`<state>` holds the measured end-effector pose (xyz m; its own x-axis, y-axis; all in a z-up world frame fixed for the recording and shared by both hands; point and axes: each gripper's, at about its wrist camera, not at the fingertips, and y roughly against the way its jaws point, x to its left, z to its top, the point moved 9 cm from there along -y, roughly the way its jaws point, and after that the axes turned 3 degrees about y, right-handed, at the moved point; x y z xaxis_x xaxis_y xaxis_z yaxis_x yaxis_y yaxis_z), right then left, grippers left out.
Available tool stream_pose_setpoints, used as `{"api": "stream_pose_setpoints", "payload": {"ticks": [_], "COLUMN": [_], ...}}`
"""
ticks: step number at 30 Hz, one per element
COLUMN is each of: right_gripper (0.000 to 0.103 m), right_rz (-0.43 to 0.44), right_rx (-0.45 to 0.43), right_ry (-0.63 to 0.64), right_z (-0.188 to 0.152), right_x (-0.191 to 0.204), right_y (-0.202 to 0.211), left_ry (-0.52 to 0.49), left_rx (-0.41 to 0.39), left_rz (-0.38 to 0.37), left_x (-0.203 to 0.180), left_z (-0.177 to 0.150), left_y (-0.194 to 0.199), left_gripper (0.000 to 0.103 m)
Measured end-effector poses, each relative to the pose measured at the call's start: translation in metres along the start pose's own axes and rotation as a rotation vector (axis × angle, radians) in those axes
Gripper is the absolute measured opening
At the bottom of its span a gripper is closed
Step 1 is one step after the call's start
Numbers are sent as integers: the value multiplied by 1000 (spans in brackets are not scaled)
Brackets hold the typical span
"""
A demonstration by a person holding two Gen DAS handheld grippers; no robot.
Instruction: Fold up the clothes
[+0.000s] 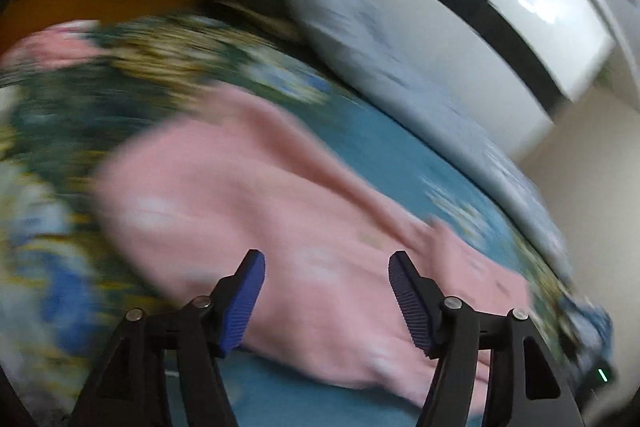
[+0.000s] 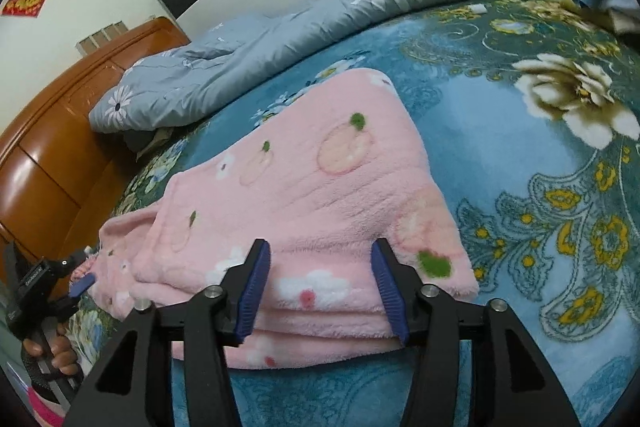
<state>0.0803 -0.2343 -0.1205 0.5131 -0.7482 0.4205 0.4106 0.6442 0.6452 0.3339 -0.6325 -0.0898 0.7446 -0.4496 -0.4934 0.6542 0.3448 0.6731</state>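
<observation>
Small white lettering on the left gripper (image 2: pixel 82 285) is illegible.

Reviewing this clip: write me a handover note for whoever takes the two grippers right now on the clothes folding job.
Left gripper: open, holds nothing, above the pink fleece garment; its view is blurred.
Right gripper: open at the garment's near edge, pads not pressing on it.
Garment: lies on the blue floral blanket, already doubled over, with stacked layers at the near edge. One part still sticks out unfolded toward the left gripper's side.
The grey quilt is bunched at the far side, by the wooden headboard.
Done: at least one fold.
Left: probably tuck in the loose part, fold again, smooth.
</observation>
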Motion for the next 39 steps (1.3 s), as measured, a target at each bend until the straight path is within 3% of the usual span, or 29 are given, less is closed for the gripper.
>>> {"api": "stream_pose_setpoints", "payload": {"ticks": [2,6,12,18,19,22,24,30,35,39], "right_gripper": [68,76,79,79,79,79,79,79,79,79], "right_rz": [4,-6,-7,7,5,1,4,41,4,-8], "right_rx": [-7,-16,-20,-23,-22,-21,-22,-58,-120,-136], "right_ry": [14,44,53,46,49,56,58,33,-19,-94], "right_z": [-1,-3,-4,-4,-4,-4,-4,3,13,13], "right_x": [4,9,11,11,11,11,11,8,-17,-44], "right_y": [0,0,1,2,2,1,2,18,39,48], "left_ry": [102,267,280,291,302,294,276,156,-61,-210], "left_rx": [-12,20,32,-4,-8,-24,-38,-112,-178,-198], "left_rz": [76,66,56,-12,-16,-16,-16,-56,-144,-236], "left_x": [37,77,94,97,97,96,92,38,-69,-161], "left_z": [6,6,17,32,34,36,39,63,73,60], "left_y": [2,-8,-33,-45,-46,-47,-46,-14,28,46], "left_gripper": [69,69,69,67,65,38,32,28,28,28]}}
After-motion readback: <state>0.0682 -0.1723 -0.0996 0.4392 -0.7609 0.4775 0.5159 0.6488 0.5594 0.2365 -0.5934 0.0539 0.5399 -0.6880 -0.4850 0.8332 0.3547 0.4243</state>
